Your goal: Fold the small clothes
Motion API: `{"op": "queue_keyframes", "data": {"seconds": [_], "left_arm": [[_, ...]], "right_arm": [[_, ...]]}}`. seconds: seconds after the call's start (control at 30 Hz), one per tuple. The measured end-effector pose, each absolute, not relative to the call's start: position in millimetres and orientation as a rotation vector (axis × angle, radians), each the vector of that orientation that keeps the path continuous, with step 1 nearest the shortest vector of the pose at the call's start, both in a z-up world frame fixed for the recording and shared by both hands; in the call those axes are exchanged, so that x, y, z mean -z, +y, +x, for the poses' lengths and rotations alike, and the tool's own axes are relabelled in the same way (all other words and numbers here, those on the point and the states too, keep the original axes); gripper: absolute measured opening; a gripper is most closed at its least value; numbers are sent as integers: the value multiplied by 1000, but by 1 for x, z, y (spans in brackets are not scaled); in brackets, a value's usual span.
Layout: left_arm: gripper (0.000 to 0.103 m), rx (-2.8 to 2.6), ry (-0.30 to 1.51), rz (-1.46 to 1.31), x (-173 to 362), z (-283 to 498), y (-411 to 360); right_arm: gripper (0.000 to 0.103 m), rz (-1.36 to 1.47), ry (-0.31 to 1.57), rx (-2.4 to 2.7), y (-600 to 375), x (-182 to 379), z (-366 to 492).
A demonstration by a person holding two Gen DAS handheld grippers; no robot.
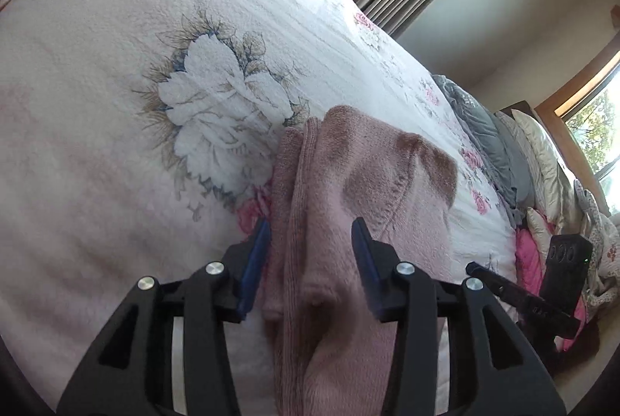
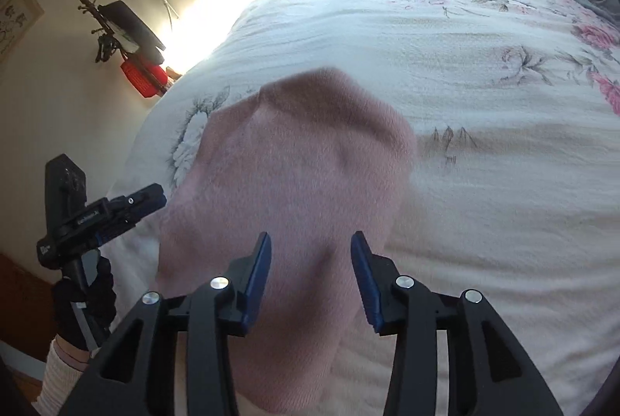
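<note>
Both the left hand-held gripper (image 1: 310,261) and right hand-held gripper (image 2: 310,268) hover released over the pink sock (image 2: 294,164) on the bed (image 2: 465,106), its toe toward twelve o'clock, so pinching only the top layer could unravel it.

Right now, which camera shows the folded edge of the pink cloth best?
The left wrist view: the pink cloth shows its layered fold along one side. In the right wrist view the cloth appears as a smooth mound, with that edge out of sight.

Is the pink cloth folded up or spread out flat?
Folded, at least partly: the left wrist view shows the pink cloth doubled, layered edges along its left side.
</note>
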State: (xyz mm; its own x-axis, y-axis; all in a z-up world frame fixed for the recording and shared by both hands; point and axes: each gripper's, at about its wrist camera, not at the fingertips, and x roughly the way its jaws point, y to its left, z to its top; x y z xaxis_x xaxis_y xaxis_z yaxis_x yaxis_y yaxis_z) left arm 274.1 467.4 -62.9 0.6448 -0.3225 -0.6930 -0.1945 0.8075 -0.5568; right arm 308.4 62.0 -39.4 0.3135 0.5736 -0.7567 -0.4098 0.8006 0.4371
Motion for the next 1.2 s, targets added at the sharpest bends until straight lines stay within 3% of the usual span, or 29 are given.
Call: {"op": "queue_keyframes", "data": {"seconds": [0.13, 0.27, 0.4, 0.7, 0.8, 0.97, 1.03, 1.2], "left_arm": [[44, 130, 832, -600, 50, 228, 441], [47, 110, 874, -514, 62, 209, 418], [45, 76, 958, -489, 92, 208, 410], [50, 73, 990, -466, 120, 203, 408], [51, 93, 1011, -494, 115, 205, 415], [67, 94, 966, -528, 90, 219, 432], [68, 103, 967, -568, 87, 233, 441], [68, 114, 1007, -706, 100, 273, 457]], "right_arm": [[54, 249, 1174, -695, 57, 72, 263], [56, 305, 1274, -657, 55, 106, 247], [23, 412, 1309, -709, 49, 121, 250], [18, 354, 1333, -655, 46, 128, 251], [22, 304, 1318, -673, 53, 119, 252], [47, 274, 1227, -698, 49, 94, 254], [56, 288, 1195, -711, 46, 85, 258], [66, 309, 1172, -734, 46, 78, 277]]}}
